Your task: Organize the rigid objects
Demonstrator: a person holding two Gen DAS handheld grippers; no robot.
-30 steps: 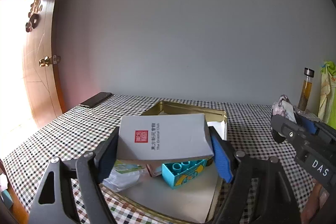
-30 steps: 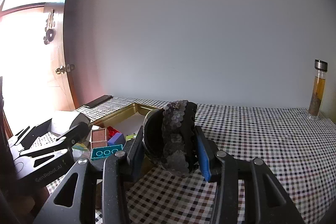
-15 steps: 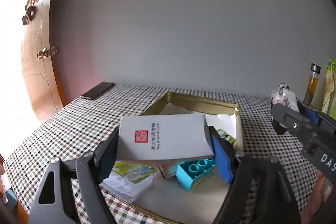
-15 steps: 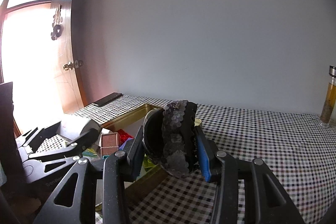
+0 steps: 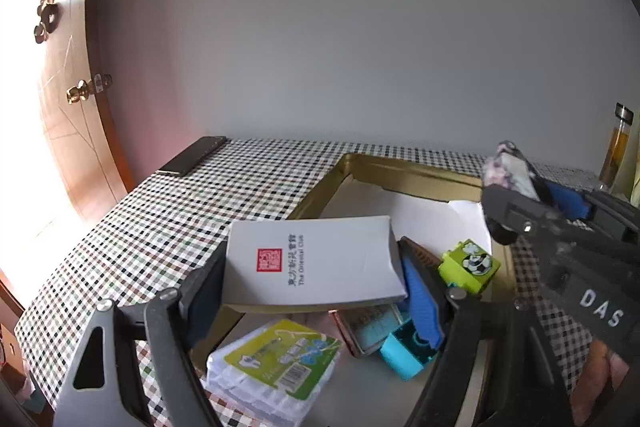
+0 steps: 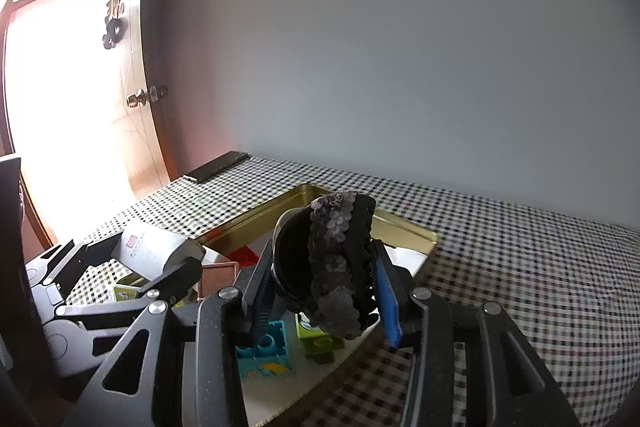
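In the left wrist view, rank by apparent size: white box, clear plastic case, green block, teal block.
1. white box, though held nearest the camera, which inflates it
2. clear plastic case
3. green block and teal block: alike, teal partly hidden

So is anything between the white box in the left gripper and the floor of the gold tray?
Yes. The white box hangs over the gold tray near corner, where a clear plastic case, a copper-rimmed tin and a blue brick lie. The far floor looks free.
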